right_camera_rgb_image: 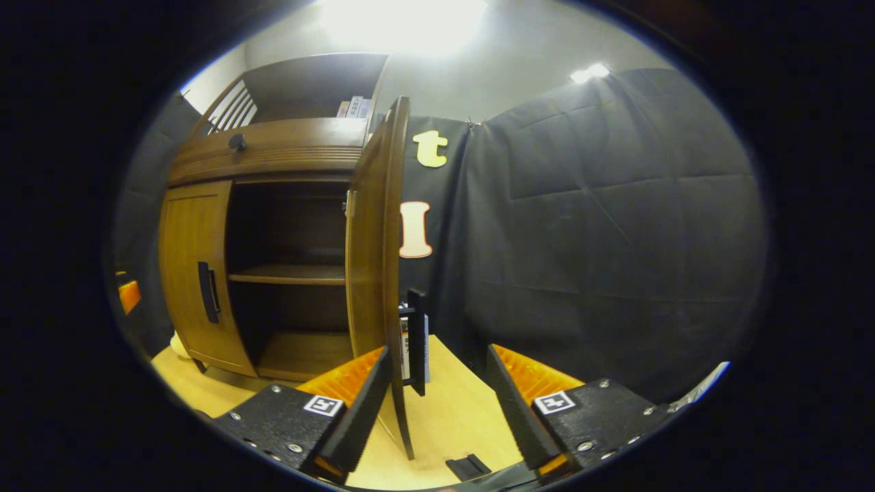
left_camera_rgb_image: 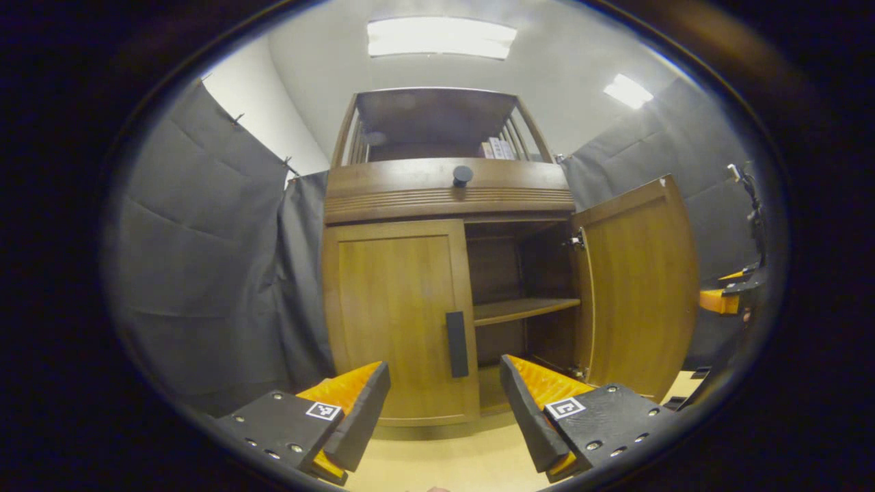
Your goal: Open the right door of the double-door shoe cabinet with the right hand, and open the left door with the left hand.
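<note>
Black cloth walls close in the booth on both sides, and against them stands the wooden shoe cabinet on a pale wood floor, under bright ceiling lights. Taking the cabinet as the landmark: its right door is swung wide open, showing a dark interior with one shelf across the middle, while its left door is shut flat, with a dark vertical handle at its inner edge. Above the doors runs a drawer front with a round dark knob, and higher up an open rack holds a few books. The left gripper hangs in front of the cabinet, its fingers spread wide and holding nothing, the shut door's handle showing just above the gap between them. The right gripper sits beside the cabinet's open door, seen edge-on in the right gripper view; its fingers are also spread apart and empty, with the door's handle near its left finger. Past the open door's outer face, in the left gripper view, the other gripper's orange and black body shows.
</note>
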Demonstrator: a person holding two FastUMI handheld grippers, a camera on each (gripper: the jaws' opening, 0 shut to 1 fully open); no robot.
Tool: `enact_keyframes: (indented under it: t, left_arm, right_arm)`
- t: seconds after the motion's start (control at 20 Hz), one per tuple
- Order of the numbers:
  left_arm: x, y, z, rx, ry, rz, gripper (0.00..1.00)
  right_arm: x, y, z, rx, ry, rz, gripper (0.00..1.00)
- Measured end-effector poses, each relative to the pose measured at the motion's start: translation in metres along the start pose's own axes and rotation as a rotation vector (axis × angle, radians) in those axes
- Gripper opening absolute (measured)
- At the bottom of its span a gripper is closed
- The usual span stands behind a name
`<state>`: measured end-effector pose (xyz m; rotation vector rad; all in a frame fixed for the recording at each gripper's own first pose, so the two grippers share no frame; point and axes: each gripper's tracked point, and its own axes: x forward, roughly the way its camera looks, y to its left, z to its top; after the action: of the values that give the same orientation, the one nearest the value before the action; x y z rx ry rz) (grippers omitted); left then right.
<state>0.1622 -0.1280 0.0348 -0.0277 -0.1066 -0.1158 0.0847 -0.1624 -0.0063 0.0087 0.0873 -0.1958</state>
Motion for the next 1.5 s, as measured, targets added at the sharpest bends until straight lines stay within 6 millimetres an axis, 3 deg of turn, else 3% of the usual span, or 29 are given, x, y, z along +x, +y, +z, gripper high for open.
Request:
enact_keyframes:
  t: [0.05,0.15,0.2,0.25,0.85,1.25,1.4,1.45,1.5]
  left_arm:
    - [0.012,-0.006,0.005,0.0,-0.006,-0.01,0.93]
    - [0.032,-0.011,0.007,-0.006,-0.009,-0.017,0.99]
    - [0.041,-0.015,0.005,-0.01,-0.005,-0.015,0.92]
    - [0.05,-0.016,0.004,-0.014,0.001,-0.011,0.99]
    - [0.168,0.008,-0.044,-0.039,0.063,0.078,0.98]
    - [0.215,0.019,-0.079,-0.065,0.137,0.089,0.98]
    - [0.223,0.012,-0.089,-0.054,0.178,0.077,0.84]
    - [0.223,0.012,-0.093,-0.046,0.19,0.082,0.84]
    - [0.23,0.009,-0.098,-0.073,0.194,0.064,0.64]
  right_arm:
    - [0.0,-0.005,0.005,-0.002,-0.014,-0.011,0.94]
    - [-0.005,-0.011,0.012,-0.001,-0.034,-0.025,0.94]
    - [-0.007,-0.011,0.013,0.006,-0.038,-0.023,0.92]
    - [-0.009,-0.011,0.013,0.012,-0.04,-0.022,0.94]
    - [-0.01,-0.035,-0.012,0.053,0.026,-0.048,0.92]
    - [-0.015,-0.033,-0.018,0.046,0.048,-0.036,0.94]
    - [-0.017,-0.03,-0.022,0.044,0.058,-0.025,0.94]
    - [-0.017,-0.03,-0.024,0.044,0.062,-0.02,0.94]
    - [-0.017,-0.028,-0.024,0.047,0.064,-0.015,0.94]
